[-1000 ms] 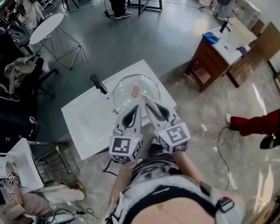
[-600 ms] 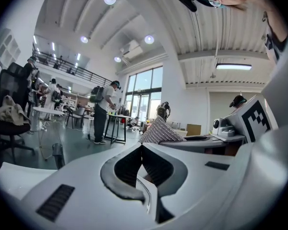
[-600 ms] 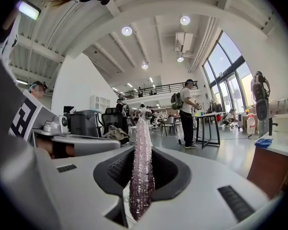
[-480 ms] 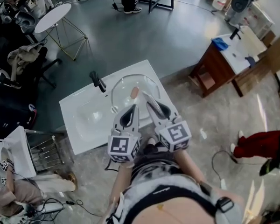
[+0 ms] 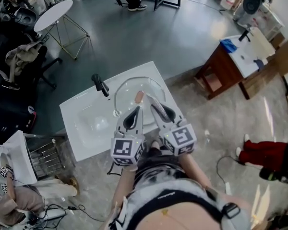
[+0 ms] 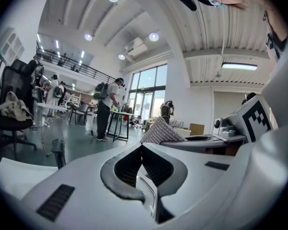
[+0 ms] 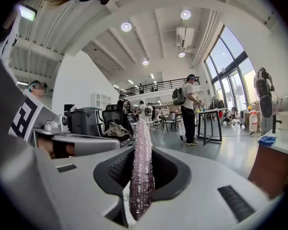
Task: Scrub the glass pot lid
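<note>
Lid (image 5: 151,86) in sink (image 5: 84,128), just past gripper tips. Left gripper (image 5: 134,113) fingers closed, seemingly pinching rim (image 5: 116,102). Right gripper (image 5: 151,103) fingers clamp scrubber (image 7: 141,166). Glass: stiff, likely slick, breakable. Best hold is rim or knob (image 5: 139,96).

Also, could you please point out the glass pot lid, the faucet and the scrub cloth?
glass pot lid (image 5: 151,87), head view, clear glass of its dome
faucet (image 5: 100,84), head view, its dark body
scrub cloth (image 7: 141,171), right gripper view, middle of the pinched fold

Grey floor (image 5: 134,37); round white table (image 5: 54,14); wooden desk (image 5: 222,73).
</note>
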Demonstrator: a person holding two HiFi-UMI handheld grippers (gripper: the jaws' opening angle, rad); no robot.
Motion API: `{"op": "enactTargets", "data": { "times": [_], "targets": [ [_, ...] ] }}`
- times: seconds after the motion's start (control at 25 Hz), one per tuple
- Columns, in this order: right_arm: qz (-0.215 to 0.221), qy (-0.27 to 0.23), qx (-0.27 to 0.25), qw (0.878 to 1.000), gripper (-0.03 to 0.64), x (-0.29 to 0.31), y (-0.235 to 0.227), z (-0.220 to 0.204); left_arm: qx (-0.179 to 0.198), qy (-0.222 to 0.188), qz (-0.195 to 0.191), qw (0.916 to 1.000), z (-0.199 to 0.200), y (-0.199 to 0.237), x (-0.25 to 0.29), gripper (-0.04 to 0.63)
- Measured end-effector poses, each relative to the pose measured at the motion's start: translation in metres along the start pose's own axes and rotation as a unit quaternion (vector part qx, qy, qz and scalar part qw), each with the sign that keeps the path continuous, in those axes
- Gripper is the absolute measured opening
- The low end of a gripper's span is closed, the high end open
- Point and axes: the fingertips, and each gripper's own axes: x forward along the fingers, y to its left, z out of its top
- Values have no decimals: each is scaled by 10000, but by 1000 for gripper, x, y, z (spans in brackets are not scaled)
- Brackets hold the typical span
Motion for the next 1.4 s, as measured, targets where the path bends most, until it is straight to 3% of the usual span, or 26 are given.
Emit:
{"op": "enactTargets", "data": {
  "times": [0.36,0.68,1.12,1.4],
  "targets": [
    [-597,48,108,9981,89,23,-26,13,195,-16,-624,9979,18,10,41,-6],
    [-820,275,140,9962,89,56,-21,14,188,61,-868,9960,21,41,56,-6],
    [-1285,576,171,9899,89,85,-33,-4,5,319,-1176,9925,-8,79,76,-5],
    [-1356,750,264,9876,89,85,-44,-19,-11,630,-1064,9923,-38,92,77,-2]
  ]
}}
